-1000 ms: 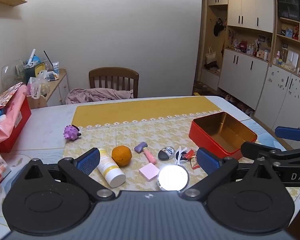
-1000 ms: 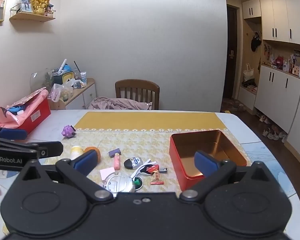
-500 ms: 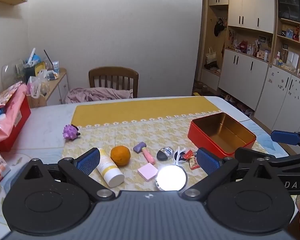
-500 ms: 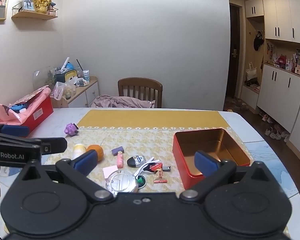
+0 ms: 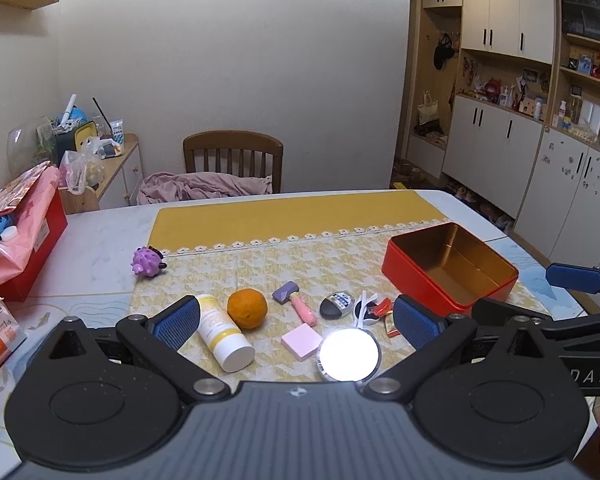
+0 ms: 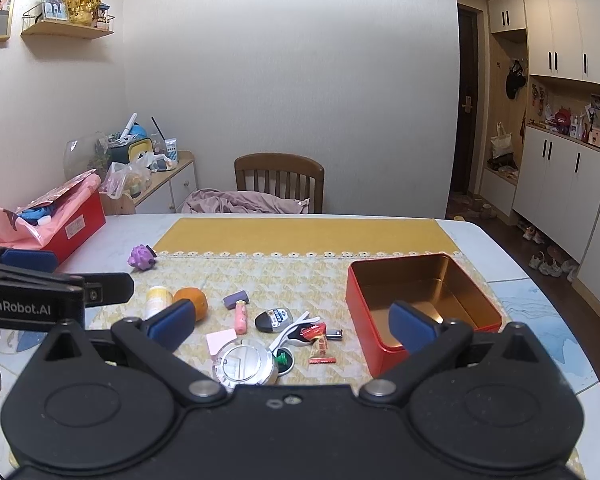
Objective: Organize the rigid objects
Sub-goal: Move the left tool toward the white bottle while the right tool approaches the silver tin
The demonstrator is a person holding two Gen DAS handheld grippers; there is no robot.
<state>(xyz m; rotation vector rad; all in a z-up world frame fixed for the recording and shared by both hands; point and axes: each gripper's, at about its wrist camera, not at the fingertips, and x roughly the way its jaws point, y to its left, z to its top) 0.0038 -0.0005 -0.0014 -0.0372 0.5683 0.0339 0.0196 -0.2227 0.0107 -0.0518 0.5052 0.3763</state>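
Two claws hang above the near edge of the desk (image 5: 96,240), the left claw (image 5: 296,322) and the right claw (image 6: 292,322) both spread wide and holding nothing, likely poised to pick a first item. Taking the red tin (image 5: 450,270) as the landmark, the loose things all lie to its left on the patterned cloth. Nearest the cameras is a round mirror (image 5: 349,354), with a pink block (image 5: 301,341) touching or just beside it. A little farther, a white bottle (image 5: 222,336) lies on its side, so it may roll if nudged. Beyond that sit an orange (image 5: 247,308), a small toy hammer (image 5: 294,300), a black key fob (image 5: 336,305) and a tangle of small wrapped bits just beside the tin. Farthest left of the tin, a purple toy (image 5: 146,262) sits at the cloth's edge, well apart from the rest. The tin stands open and empty, seemingly the collecting place. The cloth behind the cluster and the yellow runner (image 5: 292,216) beyond it leave free room for reaching; the desk's right edge runs close behind the tin.
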